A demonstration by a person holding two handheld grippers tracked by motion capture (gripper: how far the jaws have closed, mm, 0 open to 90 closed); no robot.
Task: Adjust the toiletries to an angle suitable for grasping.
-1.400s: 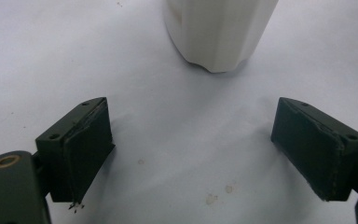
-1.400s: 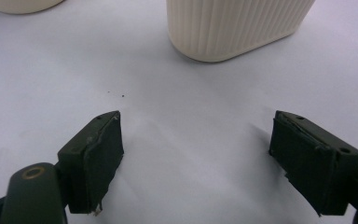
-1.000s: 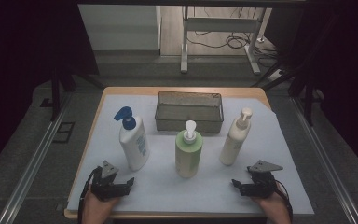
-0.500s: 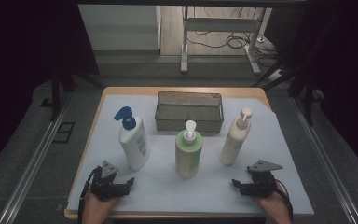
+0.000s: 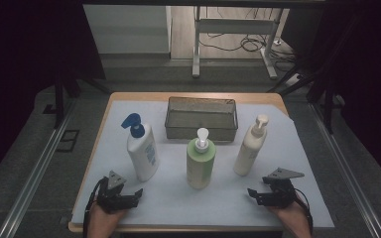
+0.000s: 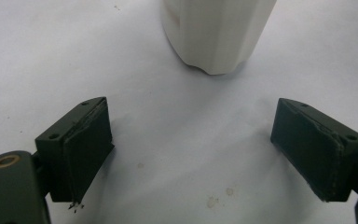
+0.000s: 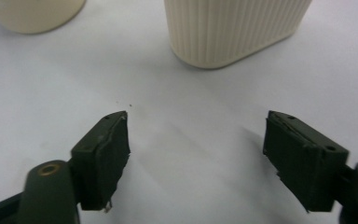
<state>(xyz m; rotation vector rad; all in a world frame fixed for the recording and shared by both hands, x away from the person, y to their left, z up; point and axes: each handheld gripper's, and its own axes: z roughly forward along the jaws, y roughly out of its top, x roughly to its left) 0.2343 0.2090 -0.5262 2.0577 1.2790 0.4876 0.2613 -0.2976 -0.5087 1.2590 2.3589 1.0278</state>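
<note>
Both grippers are resting low at the near edge of the counter [image 5: 297, 148], each in a hand, and neither has shifted from where it sat a second ago. Left gripper [image 5: 135, 194] is holding its jaws wide apart with nothing between them; in the left gripper view only the bare white sheet is lying between the pads [image 6: 86, 149]. Right gripper [image 5: 254, 193] is also gaping and empty, though its jaws have just been closing a little, with only the sheet showing between them in the right gripper view.

Just ahead of the left gripper, the white bottle with the blue pump [image 5: 142, 148] is standing upright, its base [image 6: 216, 32] showing straight beyond the jaws. Ahead of the right gripper, the cream ribbed bottle [image 5: 250, 148] is standing upright, near but untouched. Between the two grippers and a little farther out, the green bottle [image 5: 200, 161] is standing upright. Beyond all three, the grey mesh basket [image 5: 202, 101] is sitting at the far side. Bottles and basket are keeping their earlier places.
</note>
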